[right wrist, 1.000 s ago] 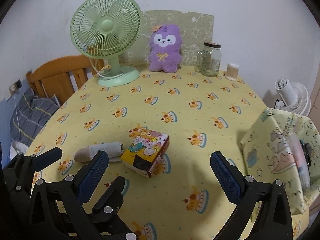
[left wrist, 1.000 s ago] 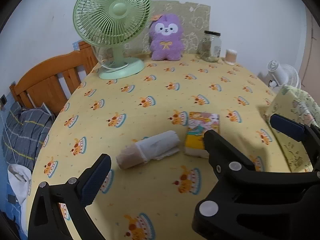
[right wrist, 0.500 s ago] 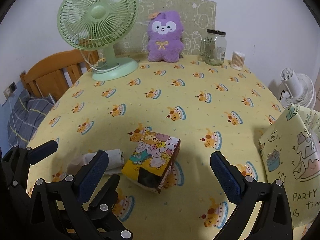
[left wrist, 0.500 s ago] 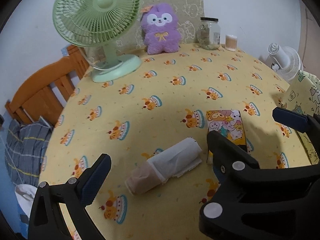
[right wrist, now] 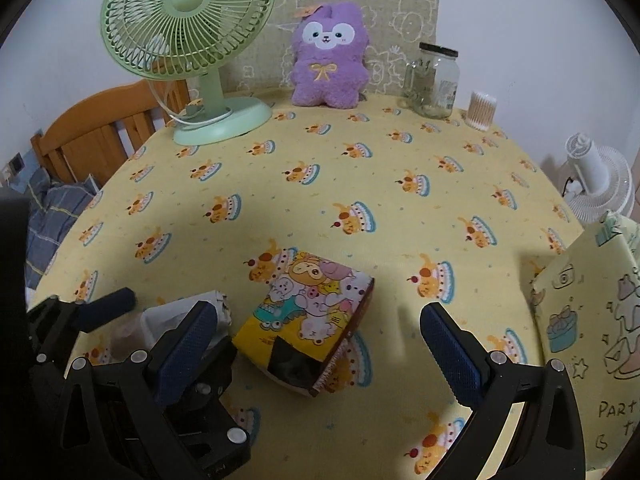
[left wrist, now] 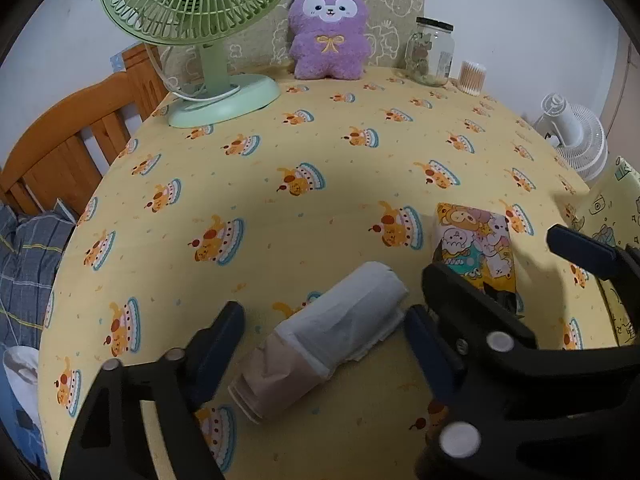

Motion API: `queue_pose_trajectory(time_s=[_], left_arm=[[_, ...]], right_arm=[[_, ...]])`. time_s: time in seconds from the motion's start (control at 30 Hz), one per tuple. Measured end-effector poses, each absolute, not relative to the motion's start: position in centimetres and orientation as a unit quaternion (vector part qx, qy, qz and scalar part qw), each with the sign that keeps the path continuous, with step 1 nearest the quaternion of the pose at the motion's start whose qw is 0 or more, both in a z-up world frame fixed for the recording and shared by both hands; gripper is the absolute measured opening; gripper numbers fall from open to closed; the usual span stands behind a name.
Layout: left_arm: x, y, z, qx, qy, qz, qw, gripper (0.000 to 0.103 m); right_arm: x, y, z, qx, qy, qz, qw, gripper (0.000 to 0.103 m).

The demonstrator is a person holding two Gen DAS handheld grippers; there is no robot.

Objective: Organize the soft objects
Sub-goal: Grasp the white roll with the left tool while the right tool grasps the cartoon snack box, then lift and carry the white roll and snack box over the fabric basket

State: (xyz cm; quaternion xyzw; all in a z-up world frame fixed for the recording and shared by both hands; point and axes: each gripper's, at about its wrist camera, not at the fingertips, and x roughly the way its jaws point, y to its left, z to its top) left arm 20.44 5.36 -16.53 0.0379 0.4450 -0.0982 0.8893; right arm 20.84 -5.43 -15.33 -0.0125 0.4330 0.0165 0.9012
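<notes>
One rolled cloth (left wrist: 334,330) lies between the left gripper's (left wrist: 324,326) parted jaws. One cartoon pouch (right wrist: 306,322) lies between the right gripper's (right wrist: 316,334) parted jaws.

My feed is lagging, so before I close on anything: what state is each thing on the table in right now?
Left gripper: open, fingers either side of the roll.
Right gripper: open, empty.
Rolled cloth: rolled up, lying on its side.
Cartoon pouch: lying flat, near end open.
Purple plush: upright against the board.
Glass jar: upright, lid on.
Green fan: upright; blades visible, seemingly off.
</notes>
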Motion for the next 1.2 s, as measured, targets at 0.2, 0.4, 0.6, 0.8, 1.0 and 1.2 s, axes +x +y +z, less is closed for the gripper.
queue_pose_trajectory(time_s=[0.2, 0.4, 0.6, 0.8, 1.0, 1.2], left_arm=[[20.2, 5.4, -16.3, 0.034, 0.438, -0.108, 0.892, 0.047], [20.0, 5.1, -16.2, 0.037, 0.437, -0.118, 0.891, 0.034], [19.6, 4.7, -16.1, 0.043, 0.437, -0.113, 0.891, 0.029], [18.9, 4.2, -16.1, 0.044, 0.438, -0.109, 0.891, 0.025], [17.9, 3.3, -15.7, 0.042, 0.435, -0.110, 0.893, 0.024], [16.9, 2.6, -15.0, 0.028, 0.429, -0.112, 0.896, 0.024]], right_arm=[[21.3, -5.4, -15.8, 0.001, 0.440, 0.011, 0.898, 0.101], [21.8, -5.8, -16.3, 0.005, 0.458, 0.006, 0.889, 0.080], [21.4, -5.5, -16.3, 0.008, 0.463, 0.024, 0.886, 0.062], [20.7, -5.6, -16.0, 0.002, 0.464, 0.027, 0.885, 0.055], [19.7, -6.4, -15.6, 0.004, 0.467, 0.026, 0.884, 0.054], [18.5, -7.2, -14.8, 0.011, 0.458, 0.023, 0.888, 0.054]])
